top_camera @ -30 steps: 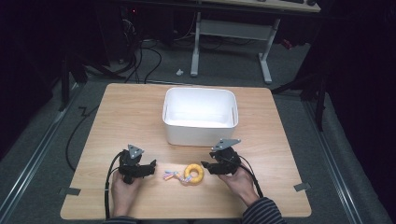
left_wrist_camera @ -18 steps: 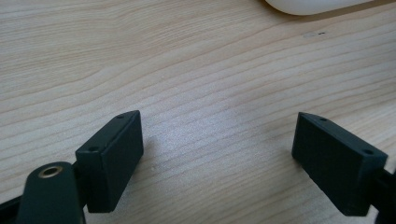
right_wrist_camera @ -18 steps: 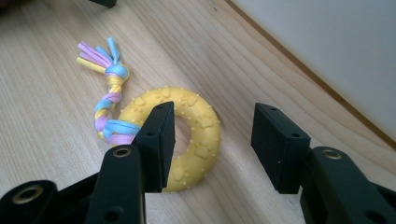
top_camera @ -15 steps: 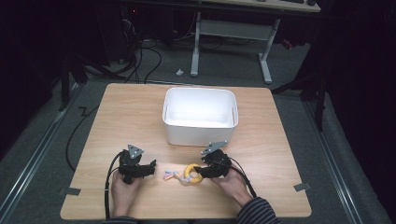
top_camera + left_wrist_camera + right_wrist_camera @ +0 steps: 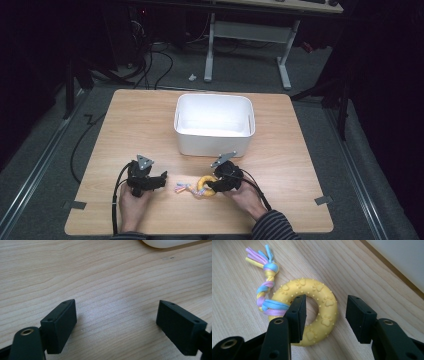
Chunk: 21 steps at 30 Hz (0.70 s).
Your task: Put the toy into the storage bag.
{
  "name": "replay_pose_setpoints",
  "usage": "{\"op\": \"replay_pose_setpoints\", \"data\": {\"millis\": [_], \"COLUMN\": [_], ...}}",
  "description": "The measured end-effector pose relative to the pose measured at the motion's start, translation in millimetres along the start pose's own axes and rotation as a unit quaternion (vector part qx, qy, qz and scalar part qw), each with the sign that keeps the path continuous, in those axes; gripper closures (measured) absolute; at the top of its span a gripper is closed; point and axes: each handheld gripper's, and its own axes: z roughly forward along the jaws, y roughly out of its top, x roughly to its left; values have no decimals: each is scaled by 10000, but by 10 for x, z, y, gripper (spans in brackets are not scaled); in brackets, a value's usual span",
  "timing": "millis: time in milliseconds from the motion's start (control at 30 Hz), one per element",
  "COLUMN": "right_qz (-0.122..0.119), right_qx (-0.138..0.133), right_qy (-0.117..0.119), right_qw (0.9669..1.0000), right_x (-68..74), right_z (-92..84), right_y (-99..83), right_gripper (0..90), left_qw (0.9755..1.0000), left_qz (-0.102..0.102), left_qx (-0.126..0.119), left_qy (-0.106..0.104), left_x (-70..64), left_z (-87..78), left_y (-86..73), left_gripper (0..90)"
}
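Observation:
A yellow rubber ring [image 5: 322, 290] with paw prints lies flat on the wooden table [image 5: 130, 130], with a braided pastel rope tail [image 5: 265, 287] knotted to it. My right gripper [image 5: 327, 302] straddles the ring's near-right side: one jaw stands in the hole, the other outside the rim with a small gap. Its jaws have just been closing and do not press on the ring. In the high view the ring [image 5: 201, 185] lies at the right gripper [image 5: 214, 184] near the front edge. My left gripper [image 5: 117, 305] rests open over bare wood, left of the rope [image 5: 182, 189].
A white plastic bin [image 5: 212, 142] stands empty at the table's middle, just behind both grippers [image 5: 160, 180]; its wall shows at the upper right of the right gripper view [image 5: 402, 260]. Bare wood lies left and right of the bin. Floor cables and a desk frame lie beyond the table.
The right gripper has slid left and down onto the ring, so its jaws now straddle the ring's side. The left gripper has stayed put.

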Motion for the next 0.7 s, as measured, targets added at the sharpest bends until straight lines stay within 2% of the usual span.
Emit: {"op": "replay_pose_setpoints", "data": {"millis": [300, 367, 467, 700], "right_qz": [-113, -216, -228, -284], "right_qx": [182, 237, 224, 254], "right_qy": [-101, -211, -207, -249], "right_qw": [9997, 9993, 9993, 9990], "right_x": [45, 67, 73, 84], "right_z": [72, 85, 88, 84], "right_y": [13, 19, 26, 32], "right_gripper": [578, 598, 636, 649], "left_qw": [10000, 10000, 10000, 10000], "left_qz": [-1, -2, 0, -1], "left_qx": [-1, -1, -2, -2], "left_qy": [1, 0, 2, 2], "left_x": [0, 0, 0, 0], "left_z": [0, 0, 0, 0], "left_y": [0, 0, 0, 0], "left_gripper": [169, 170, 169, 170]}}
